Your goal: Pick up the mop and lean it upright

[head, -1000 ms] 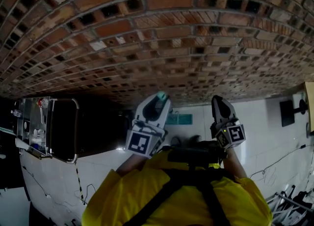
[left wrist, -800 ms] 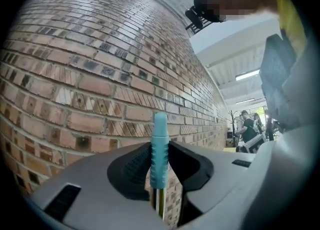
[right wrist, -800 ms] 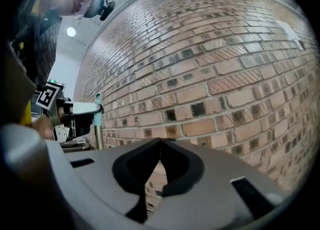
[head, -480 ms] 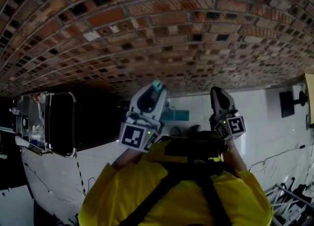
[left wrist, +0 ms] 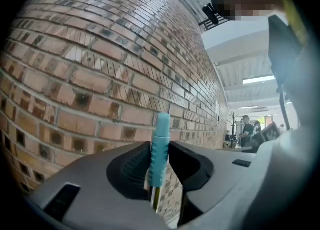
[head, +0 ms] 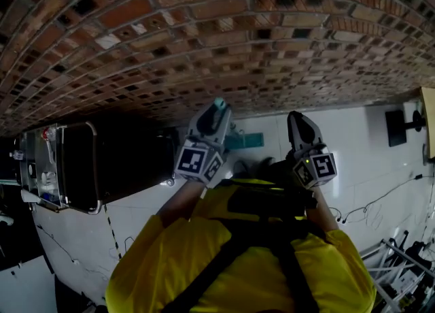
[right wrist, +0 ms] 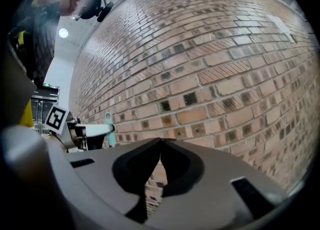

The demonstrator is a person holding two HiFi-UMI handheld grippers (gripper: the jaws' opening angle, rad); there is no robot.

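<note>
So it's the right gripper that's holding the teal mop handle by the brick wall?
No, it's the left gripper that holds the teal mop handle by the brick wall; the left gripper view shows it between the fingers.

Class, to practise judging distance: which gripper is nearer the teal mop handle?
Left. The left gripper is clamped on the handle; the right gripper, shut and empty, stands apart to its right.

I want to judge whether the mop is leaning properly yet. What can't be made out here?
Mop head and lower shaft: head view, hidden behind the left gripper and the yellow jacket; only the teal mop handle shows.
Shaft below the jaws: left gripper view, cut off by the gripper's body.
Whether the handle touches the brick wall: no view settles it.
</note>
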